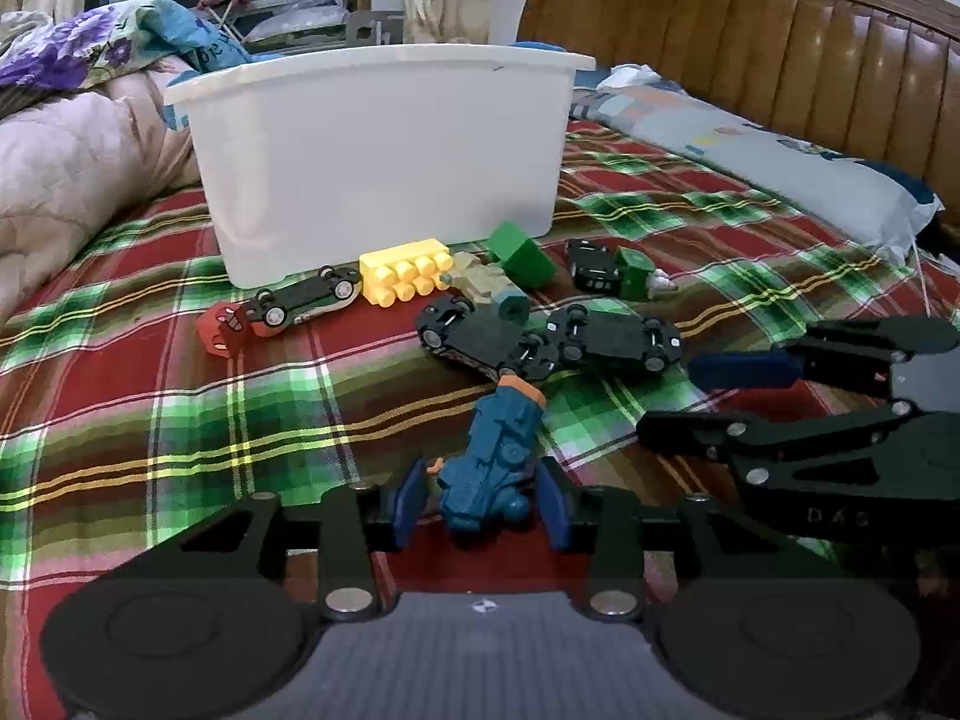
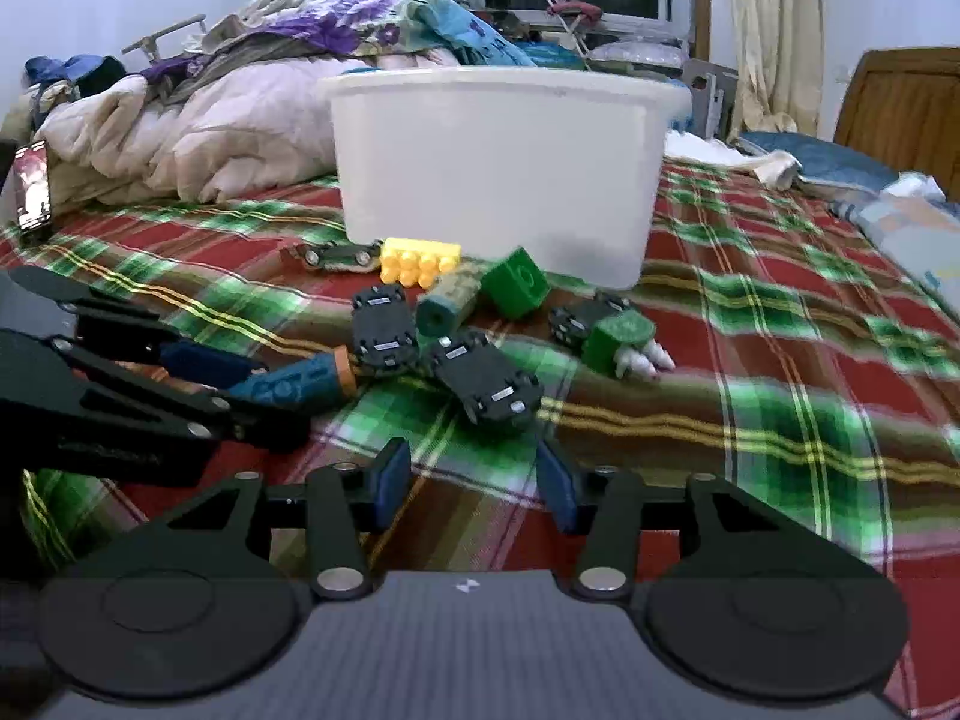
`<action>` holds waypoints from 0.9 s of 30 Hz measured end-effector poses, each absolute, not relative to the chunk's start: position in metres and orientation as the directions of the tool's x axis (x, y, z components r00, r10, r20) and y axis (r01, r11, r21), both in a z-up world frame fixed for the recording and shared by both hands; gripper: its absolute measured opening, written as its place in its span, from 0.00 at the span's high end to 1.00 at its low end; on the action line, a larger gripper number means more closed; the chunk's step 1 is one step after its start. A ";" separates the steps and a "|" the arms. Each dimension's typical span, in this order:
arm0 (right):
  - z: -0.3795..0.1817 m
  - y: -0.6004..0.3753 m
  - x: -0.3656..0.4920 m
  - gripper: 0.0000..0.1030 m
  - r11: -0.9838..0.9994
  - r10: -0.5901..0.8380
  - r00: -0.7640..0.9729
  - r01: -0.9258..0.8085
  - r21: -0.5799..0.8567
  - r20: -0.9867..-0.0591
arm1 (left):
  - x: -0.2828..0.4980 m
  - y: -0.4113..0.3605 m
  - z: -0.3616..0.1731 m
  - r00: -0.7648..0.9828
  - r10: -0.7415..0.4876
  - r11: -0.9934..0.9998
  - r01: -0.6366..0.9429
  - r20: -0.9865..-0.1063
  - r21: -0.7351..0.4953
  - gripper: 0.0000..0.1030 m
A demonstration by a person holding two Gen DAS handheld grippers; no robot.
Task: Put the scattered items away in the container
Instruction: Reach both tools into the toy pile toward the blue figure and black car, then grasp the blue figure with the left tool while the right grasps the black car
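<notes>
A white plastic tub (image 1: 384, 156) stands on the plaid bedspread, also in the right wrist view (image 2: 498, 168). Toys lie scattered before it: a yellow brick (image 1: 405, 279), a green cube (image 1: 521, 257), several upturned black toy cars (image 1: 480, 342), a red piece (image 1: 219, 330). My left gripper (image 1: 480, 507) is open, its blue pads on either side of a blue toy with an orange tip (image 1: 495, 456). My right gripper (image 2: 474, 483) is open and empty, just short of a black car (image 2: 486, 384). It also shows in the left wrist view (image 1: 696, 396).
A pink quilt (image 2: 198, 132) and piled bedding lie left of the tub. Pillows (image 1: 750, 150) rest along the wooden headboard (image 1: 750, 48) on the right. A phone (image 2: 33, 192) lies at the far left edge of the bed.
</notes>
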State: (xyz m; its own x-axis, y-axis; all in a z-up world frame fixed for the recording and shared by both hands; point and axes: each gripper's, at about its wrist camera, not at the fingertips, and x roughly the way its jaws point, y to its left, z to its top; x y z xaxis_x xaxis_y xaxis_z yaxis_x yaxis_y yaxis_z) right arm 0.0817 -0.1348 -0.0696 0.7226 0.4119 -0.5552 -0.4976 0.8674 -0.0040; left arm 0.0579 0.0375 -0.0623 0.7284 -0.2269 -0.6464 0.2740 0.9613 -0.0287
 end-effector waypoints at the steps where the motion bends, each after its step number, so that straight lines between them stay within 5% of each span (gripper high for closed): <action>1: -0.070 -0.136 0.083 0.51 0.871 0.419 0.723 -0.491 0.016 -0.549 | 0.059 0.036 -0.062 0.728 -0.226 0.962 0.273 -0.647 -0.028 0.53; 7: -0.067 -0.131 0.100 0.50 0.871 0.428 0.741 -0.491 0.017 -0.518 | 0.065 0.027 -0.062 0.731 -0.193 0.969 0.246 -0.654 -0.011 0.48; 12: -0.069 -0.124 0.119 0.39 0.836 0.442 0.721 -0.547 -0.046 -0.534 | 0.066 0.025 -0.061 0.721 -0.189 0.971 0.236 -0.666 -0.020 0.47; 13: -0.070 -0.122 0.120 0.39 0.827 0.444 0.713 -0.559 -0.059 -0.543 | 0.067 0.025 -0.060 0.716 -0.188 0.972 0.234 -0.673 -0.022 0.47; 16: -0.068 -0.119 0.117 0.68 0.827 0.439 0.709 -0.559 -0.060 -0.551 | 0.068 0.024 -0.059 0.715 -0.165 0.976 0.216 -0.680 -0.011 0.60; 27: -0.055 -0.125 0.086 0.68 0.868 0.423 0.735 -0.496 0.006 -0.530 | 0.053 0.028 -0.038 0.740 -0.208 0.972 0.230 -0.640 -0.050 0.61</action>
State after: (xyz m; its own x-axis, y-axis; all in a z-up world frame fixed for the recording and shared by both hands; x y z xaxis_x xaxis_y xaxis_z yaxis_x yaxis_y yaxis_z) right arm 0.0860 -0.1253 -0.0551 0.7346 0.4230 -0.5304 -0.4959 0.8684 0.0058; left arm 0.0531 0.0276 -0.0383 0.7402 -0.2075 -0.6395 0.2295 0.9720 -0.0497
